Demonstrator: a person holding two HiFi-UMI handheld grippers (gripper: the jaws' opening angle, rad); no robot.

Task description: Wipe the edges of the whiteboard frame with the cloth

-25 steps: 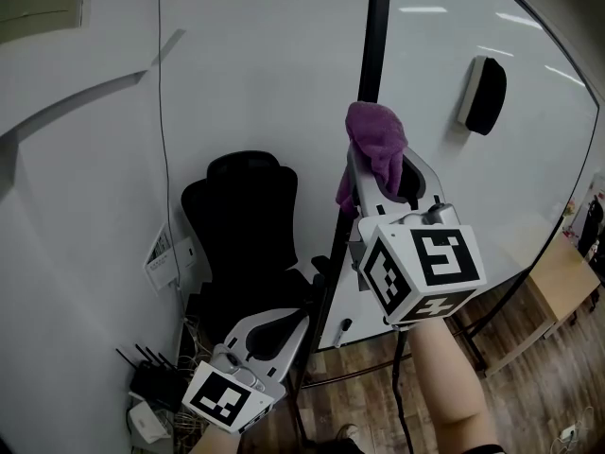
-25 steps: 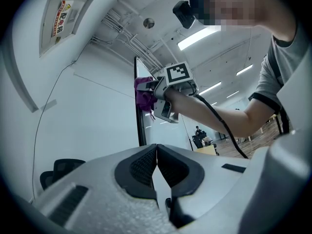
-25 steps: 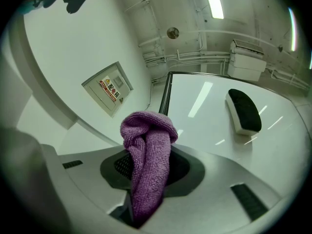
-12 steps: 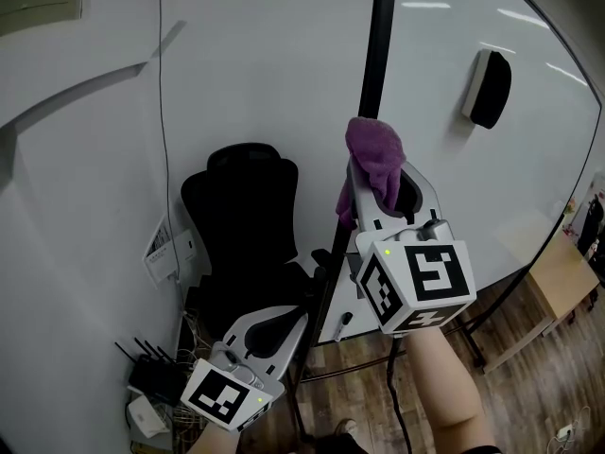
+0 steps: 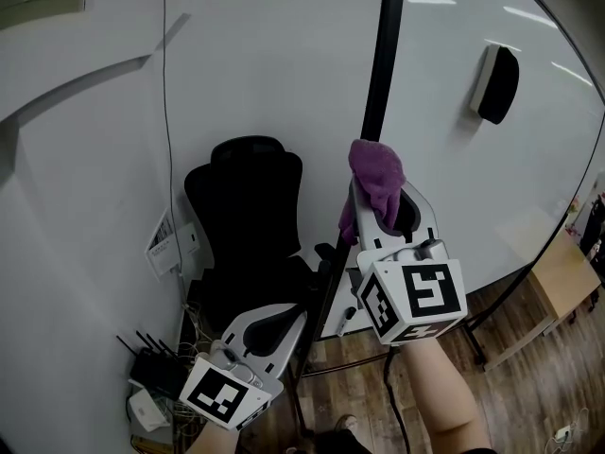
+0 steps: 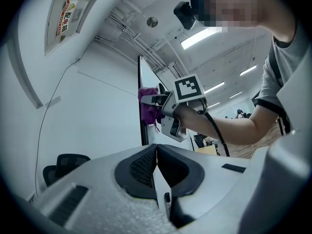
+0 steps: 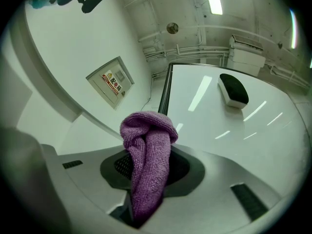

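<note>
A black office chair (image 5: 244, 220) stands against the white wall (image 5: 85, 206), a thin cable (image 5: 166, 112) running down above it. A router (image 5: 149, 378) with antennas sits low at the chair's left, and a black eraser (image 5: 497, 83) shows high at the right

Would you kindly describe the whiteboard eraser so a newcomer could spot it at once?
Start at the large whiteboard right of its black frame edge. High on its glossy face sits the eraser, the only dark, oblong block on that white surface.
</note>
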